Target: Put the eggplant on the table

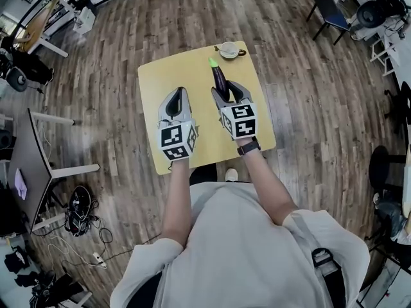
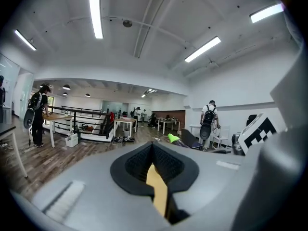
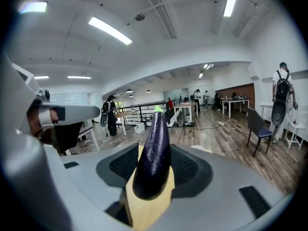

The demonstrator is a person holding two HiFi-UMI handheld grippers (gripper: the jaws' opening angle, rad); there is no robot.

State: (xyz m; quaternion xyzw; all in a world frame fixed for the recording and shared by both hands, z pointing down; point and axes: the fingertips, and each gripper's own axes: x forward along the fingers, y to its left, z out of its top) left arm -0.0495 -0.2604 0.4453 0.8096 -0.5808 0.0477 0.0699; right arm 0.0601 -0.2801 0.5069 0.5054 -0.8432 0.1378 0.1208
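Note:
A dark purple eggplant [image 1: 219, 78] with a green tip sticks out forward from my right gripper [image 1: 227, 89], which is shut on its thick end above the yellow table [image 1: 157, 82]. In the right gripper view the eggplant [image 3: 154, 150] lies between the dark pads, tip pointing away and slightly up, with the table's yellow below it. My left gripper [image 1: 179, 92] hovers beside it to the left, over the table, shut with nothing in it. In the left gripper view its tips [image 2: 153, 145] meet, and the eggplant's green tip [image 2: 173, 138] shows at the right.
A cup on a saucer [image 1: 228, 50] stands at the table's far edge. Wood floor surrounds the table. A dark desk [image 1: 29, 165] with cables beneath is at the left, and a blue chair [image 1: 327, 8] at the far right. People with backpacks stand in the room [image 2: 209, 121].

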